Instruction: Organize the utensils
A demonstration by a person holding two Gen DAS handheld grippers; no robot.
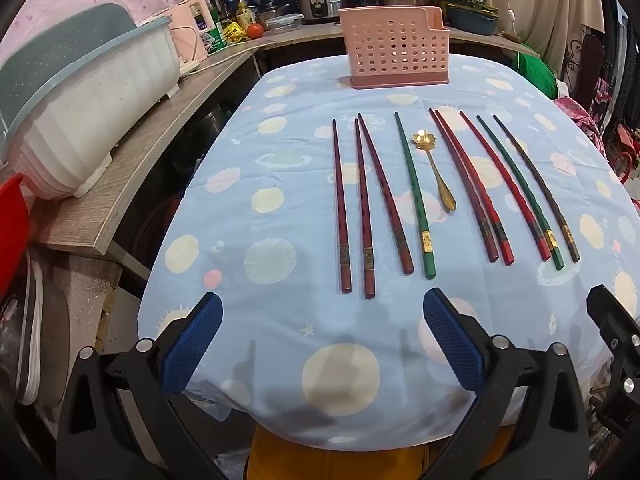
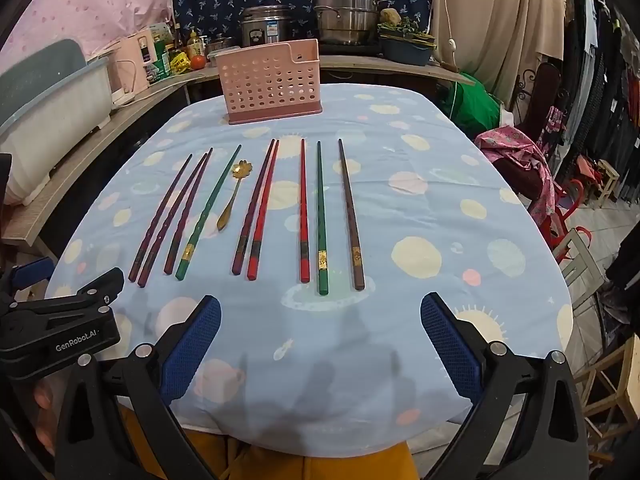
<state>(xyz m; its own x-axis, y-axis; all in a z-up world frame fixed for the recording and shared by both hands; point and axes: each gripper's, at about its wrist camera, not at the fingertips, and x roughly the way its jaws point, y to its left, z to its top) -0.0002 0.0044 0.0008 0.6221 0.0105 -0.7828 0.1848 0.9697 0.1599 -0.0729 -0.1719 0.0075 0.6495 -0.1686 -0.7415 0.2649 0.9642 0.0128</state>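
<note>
1. Two sets of tongs sit lowest in each frame, both spread wide and holding nothing: your left tongs [image 1: 322, 344] and your right tongs [image 2: 320, 344] hover above the near edge of the bench [image 2: 460, 216], which wears a blue spotted cloth.
2. Just beyond, nine chopsticks [image 1: 345, 208] lie in a row across the middle of both frames, thick ends toward you. Expect them to be light, stiff and slick, and to roll; take hold near the banded thick end, where there is most to pinch.
3. Among them lies a small gold spoon [image 1: 434, 168], bowl pointing away. It looks thin and flat to the cloth, so its slim handle is probably the better place to grip.
4. Farther back, upper centre, stands the pink perforated holder [image 1: 394, 50], upright and apparently empty, well apart from the row.
5. Your left view alone shows the white dish rack [image 1: 80, 120] large at the left edge; your right view alone shows the wooden stools at lower right and the side of your left tongs at lower left.
</note>
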